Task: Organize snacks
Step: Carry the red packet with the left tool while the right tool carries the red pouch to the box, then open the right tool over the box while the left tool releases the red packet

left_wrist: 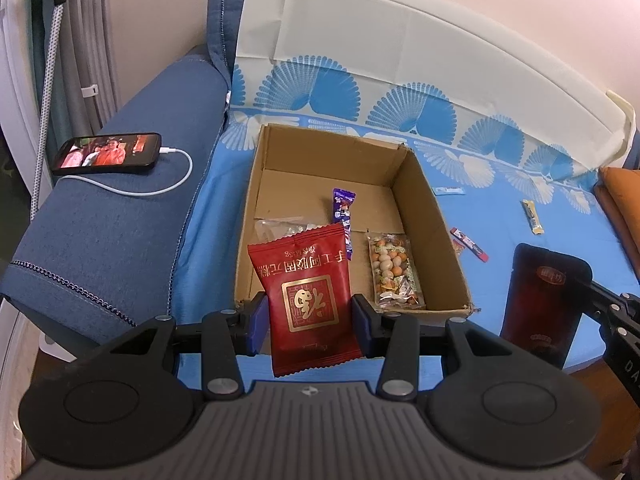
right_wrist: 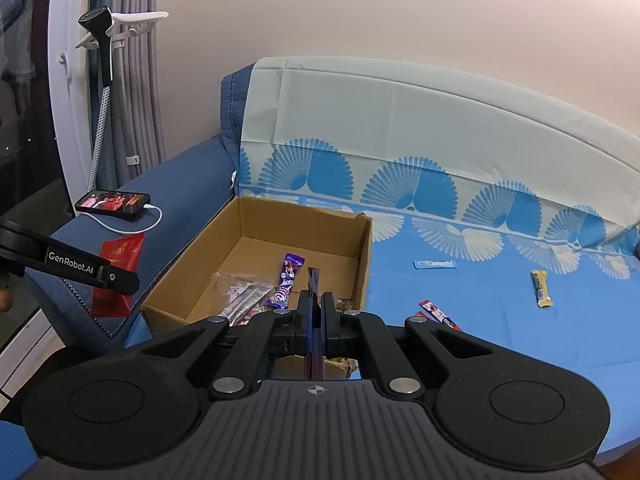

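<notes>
My left gripper (left_wrist: pixel 310 322) is shut on a red snack packet (left_wrist: pixel 308 292), one blue pad on each side edge, held at the near rim of an open cardboard box (left_wrist: pixel 424 216). Inside the box lie a purple candy packet (left_wrist: pixel 343 212), a clear bag (left_wrist: pixel 280 228) and a bag of mixed nuts (left_wrist: pixel 394 270). My right gripper (right_wrist: pixel 316 300) is shut on a dark red packet (right_wrist: pixel 313 280), which appears edge-on there and flat in the left wrist view (left_wrist: pixel 540 304), right of the box.
Loose snacks lie on the blue sheet right of the box: a blue-white bar (right_wrist: pixel 434 264), a yellow bar (right_wrist: pixel 542 288) and red sticks (right_wrist: pixel 440 314). A phone (left_wrist: pixel 108 156) on a white cable rests on the blue sofa arm at left. An orange cushion (left_wrist: pixel 624 200) sits far right.
</notes>
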`<state>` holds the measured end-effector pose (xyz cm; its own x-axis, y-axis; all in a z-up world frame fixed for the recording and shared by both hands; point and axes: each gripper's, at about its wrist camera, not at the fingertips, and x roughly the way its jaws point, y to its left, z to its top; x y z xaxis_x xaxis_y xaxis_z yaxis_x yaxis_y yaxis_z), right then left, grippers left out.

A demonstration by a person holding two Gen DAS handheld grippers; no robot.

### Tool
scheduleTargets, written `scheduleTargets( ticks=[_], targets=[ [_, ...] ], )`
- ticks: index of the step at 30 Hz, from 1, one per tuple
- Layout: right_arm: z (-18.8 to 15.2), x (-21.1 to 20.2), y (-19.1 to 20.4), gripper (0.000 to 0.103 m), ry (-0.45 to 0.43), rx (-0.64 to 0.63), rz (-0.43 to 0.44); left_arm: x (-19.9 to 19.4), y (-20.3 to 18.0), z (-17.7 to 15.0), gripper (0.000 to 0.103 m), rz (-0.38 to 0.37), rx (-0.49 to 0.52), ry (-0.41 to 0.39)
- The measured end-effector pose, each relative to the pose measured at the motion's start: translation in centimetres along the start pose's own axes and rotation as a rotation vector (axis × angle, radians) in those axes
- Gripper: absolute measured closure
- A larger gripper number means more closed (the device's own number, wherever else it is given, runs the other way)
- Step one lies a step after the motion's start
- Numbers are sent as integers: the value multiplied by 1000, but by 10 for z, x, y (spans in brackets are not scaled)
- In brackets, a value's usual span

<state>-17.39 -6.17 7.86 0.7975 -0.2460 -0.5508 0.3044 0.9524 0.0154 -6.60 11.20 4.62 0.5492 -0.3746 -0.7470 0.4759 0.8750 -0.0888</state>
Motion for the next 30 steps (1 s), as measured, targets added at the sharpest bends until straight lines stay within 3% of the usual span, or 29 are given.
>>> scheduleTargets(
  ticks=[17,30],
  targets=[
    [13,16,3,99,1,-28,18,10,12,20,55,12,-22,-10],
    [40,62,9,99,-3,-40,64,41,8,55,55,10,-31,-19]
  ],
)
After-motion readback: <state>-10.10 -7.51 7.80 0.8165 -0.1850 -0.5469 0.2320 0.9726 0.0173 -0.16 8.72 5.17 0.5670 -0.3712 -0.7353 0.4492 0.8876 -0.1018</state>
